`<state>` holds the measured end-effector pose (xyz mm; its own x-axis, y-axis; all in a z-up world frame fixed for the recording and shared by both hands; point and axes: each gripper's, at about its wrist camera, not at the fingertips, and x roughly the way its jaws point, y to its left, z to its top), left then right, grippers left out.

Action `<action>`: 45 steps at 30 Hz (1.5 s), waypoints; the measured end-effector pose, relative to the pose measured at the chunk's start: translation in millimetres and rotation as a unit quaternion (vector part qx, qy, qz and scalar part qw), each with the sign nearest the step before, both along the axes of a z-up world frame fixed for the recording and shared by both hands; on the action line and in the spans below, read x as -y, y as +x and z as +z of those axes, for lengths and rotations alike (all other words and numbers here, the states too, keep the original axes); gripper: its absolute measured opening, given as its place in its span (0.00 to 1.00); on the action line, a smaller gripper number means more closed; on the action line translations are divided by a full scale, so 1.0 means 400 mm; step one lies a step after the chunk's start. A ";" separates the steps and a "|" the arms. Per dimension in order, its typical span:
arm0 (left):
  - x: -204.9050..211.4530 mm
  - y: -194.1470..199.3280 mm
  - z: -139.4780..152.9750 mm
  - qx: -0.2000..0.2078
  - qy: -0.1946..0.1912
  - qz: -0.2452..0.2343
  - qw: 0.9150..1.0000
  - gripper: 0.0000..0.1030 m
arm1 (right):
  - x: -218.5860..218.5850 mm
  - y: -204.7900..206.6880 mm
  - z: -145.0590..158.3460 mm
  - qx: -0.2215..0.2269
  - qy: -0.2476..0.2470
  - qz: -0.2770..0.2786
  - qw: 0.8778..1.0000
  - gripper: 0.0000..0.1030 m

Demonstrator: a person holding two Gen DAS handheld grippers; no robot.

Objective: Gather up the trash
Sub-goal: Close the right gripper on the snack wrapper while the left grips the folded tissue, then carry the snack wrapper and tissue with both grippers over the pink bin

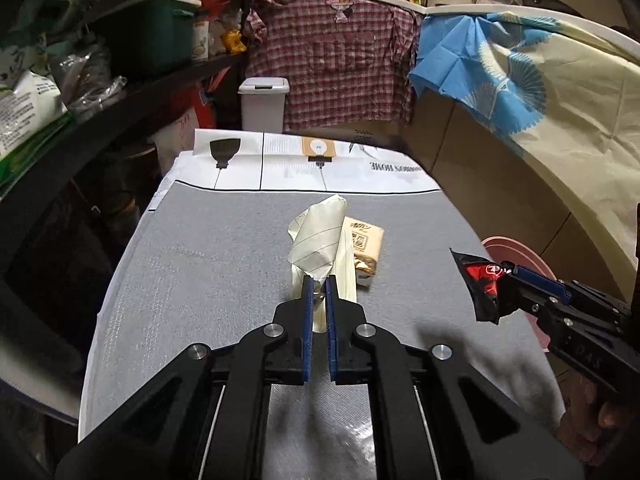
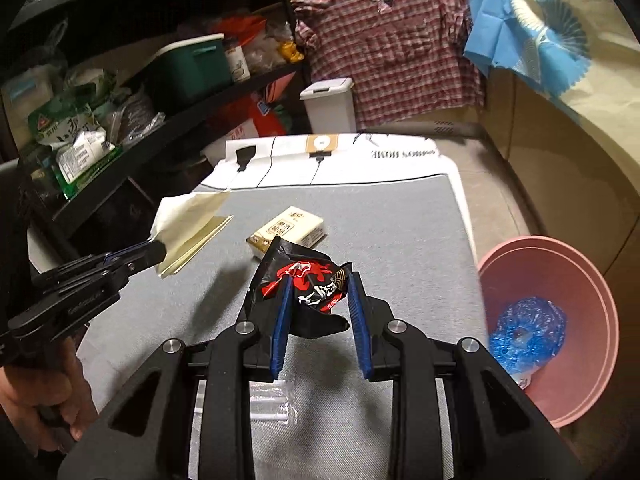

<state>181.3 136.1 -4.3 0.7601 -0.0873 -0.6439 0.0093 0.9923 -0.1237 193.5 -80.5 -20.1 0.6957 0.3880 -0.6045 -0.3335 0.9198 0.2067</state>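
Observation:
My left gripper (image 1: 319, 282) is shut on a cream lined paper (image 1: 320, 236) and holds it above the grey table (image 1: 192, 264); it also shows in the right wrist view (image 2: 188, 224). My right gripper (image 2: 318, 284) is shut on a black and red snack wrapper (image 2: 308, 280), held above the table near its right edge; the wrapper also shows in the left wrist view (image 1: 482, 284). A small tissue pack (image 2: 288, 232) lies on the table behind both. A pink basin (image 2: 560, 280) sits on the floor to the right, with blue crumpled plastic (image 2: 528, 332) inside.
A white lidded bin (image 1: 264, 102) stands beyond the table's far end. Dark shelves (image 1: 132, 92) with boxes and bags run along the left. A clear plastic piece (image 2: 272, 400) lies on the table under my right gripper. Cloth-draped counters stand behind and to the right.

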 end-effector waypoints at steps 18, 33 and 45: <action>0.082 -0.079 0.081 0.034 -0.010 -0.029 0.999 0.06 | 0.114 -0.072 0.148 0.051 0.000 -0.043 0.998 0.27; 0.178 -0.101 0.096 0.041 -0.011 -0.071 0.997 0.06 | 0.293 -0.086 0.236 0.087 -0.017 -0.100 0.991 0.27; 0.264 -0.089 0.093 0.033 -0.016 -0.093 0.995 0.06 | 0.492 -0.041 0.164 0.057 0.002 -0.190 0.980 0.28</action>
